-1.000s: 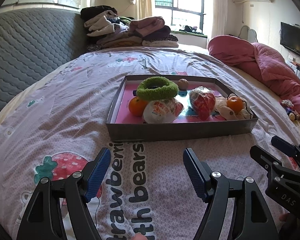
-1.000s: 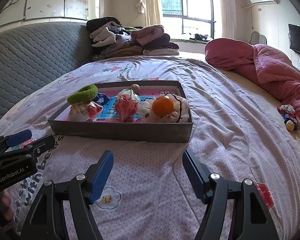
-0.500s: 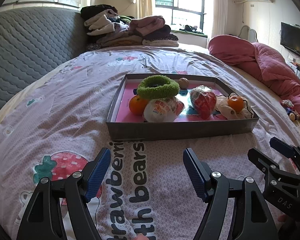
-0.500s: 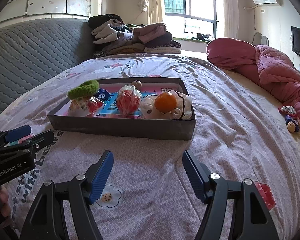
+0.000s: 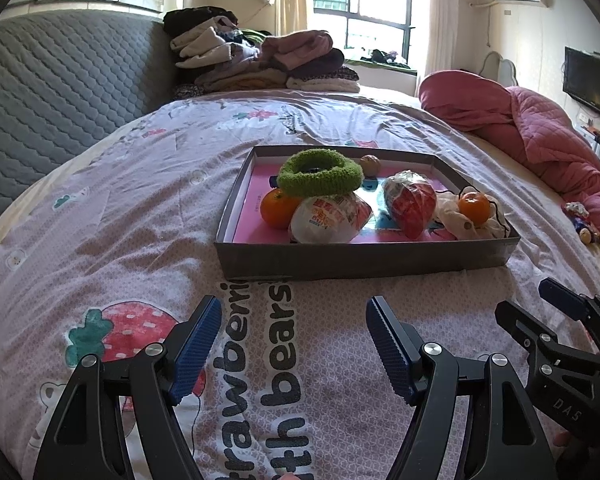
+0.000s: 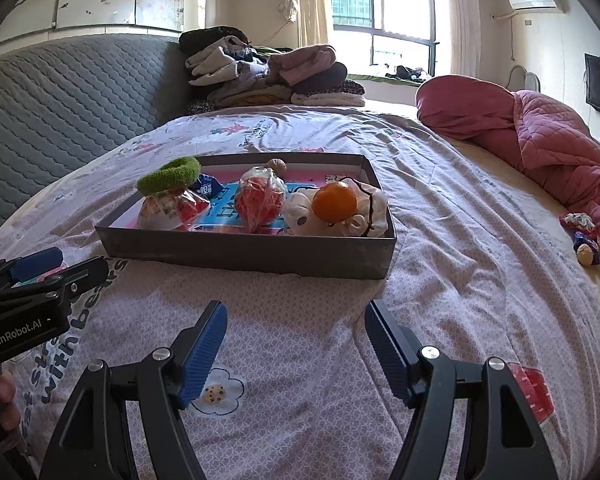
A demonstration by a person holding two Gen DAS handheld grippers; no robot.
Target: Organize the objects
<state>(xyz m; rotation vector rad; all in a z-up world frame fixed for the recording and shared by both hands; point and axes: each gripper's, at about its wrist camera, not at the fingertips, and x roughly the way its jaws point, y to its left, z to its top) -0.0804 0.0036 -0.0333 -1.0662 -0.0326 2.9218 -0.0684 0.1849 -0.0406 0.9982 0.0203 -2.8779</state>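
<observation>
a: what's the biggest thing here?

b: the bed [image 5: 140, 208], with a lilac strawberry sheet. a pink quilt [image 6: 548, 144] is bunched up on the far side, and folded clothes [image 5: 260, 60] are piled at the back.

a: and on the bed?

b: a flat grey box [image 5: 360, 258] sits in the middle. most of the stuff is already in it.

a: like what?

b: a fuzzy green ring [image 5: 320, 174] rests on top of a white snack bag [image 5: 328, 218], with an orange [image 5: 278, 208] just beside that bag. then a red snack bag [image 5: 412, 200], and a second orange [image 6: 335, 202] sitting on a white pouch [image 6: 364, 210]. a small brown nut [image 6: 277, 166] is at the back.

a: so is the tidying done?

b: nearly, i think — but a few small toys or sweets [image 6: 582, 236] lie on the bed by the pink quilt, well apart from the box. those look left over.

a: what about the grabbers?

b: the left gripper [image 5: 294, 344] is spread wide and has nothing in it. the right gripper [image 6: 296, 350] is wide too — nothing in it either. both hang over the sheet, near the front of the box and not touching it.
</observation>
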